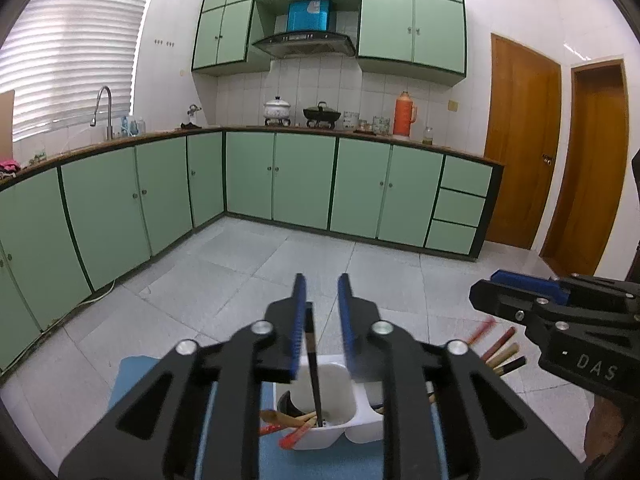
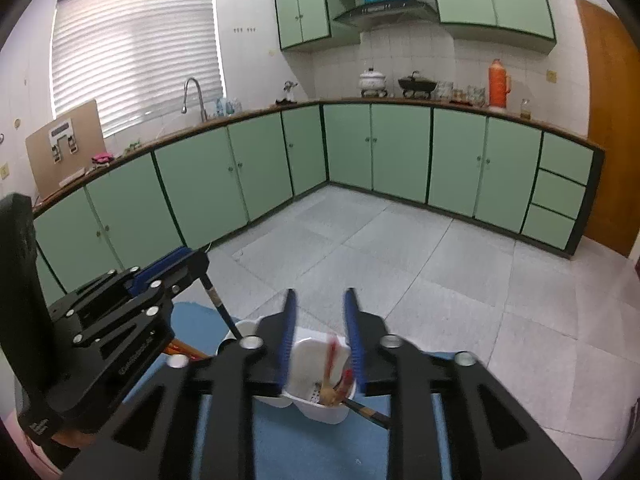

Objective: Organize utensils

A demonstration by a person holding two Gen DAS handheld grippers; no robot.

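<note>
Now both tools [image 1: 322,296] [image 2: 320,312] gape — chopstick [image 1: 314,368] free.

My two wrist cameras look forward and slightly down along my tongs, close over the white utensil holder [image 1: 320,408] (lower centre in both); both share the green cabinets [image 1: 280,180] beyond.

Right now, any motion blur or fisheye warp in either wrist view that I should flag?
Left wrist view: the cabinets bow from fisheye warp; a red chopstick by the right gripper is smeared, while the black chopstick reads sharp. Right wrist view: the counter curves the same way; the red chopstick over the white holder is blurred. Window blinds are bright, near washed out.
</note>
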